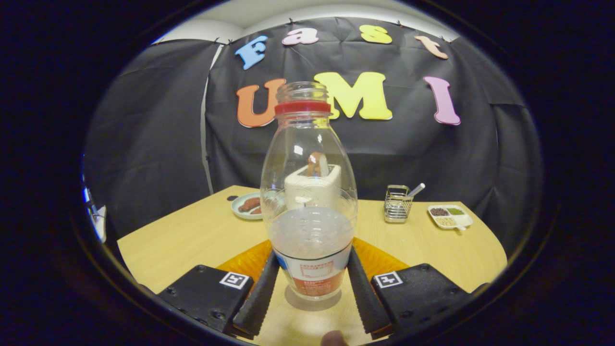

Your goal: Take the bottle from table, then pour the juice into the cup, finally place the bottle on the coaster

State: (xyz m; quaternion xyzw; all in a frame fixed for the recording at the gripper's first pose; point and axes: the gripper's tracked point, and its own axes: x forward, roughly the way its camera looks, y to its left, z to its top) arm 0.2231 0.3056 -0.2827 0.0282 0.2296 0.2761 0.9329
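A clear plastic bottle (310, 192) stands upright between my fingers, uncapped, with a red ring at its neck. Cloudy pale juice fills its lower part, above a white and red label. My gripper (313, 255) is shut on the bottle, both fingers pressing on the label band from left and right. An orange coaster (240, 263) lies flat on the wooden table (192, 235), just beyond the fingers, showing on both sides of the bottle. A shadow lies right under the bottle's base; I cannot tell whether the base touches the table.
A white toaster (312, 185) holding a slice shows through the bottle. To its left lies a plate of sausages (247, 205). At the back right stand a wire rack (398, 204) and a white tray of seeds (449, 216). Black cloth walls off the table.
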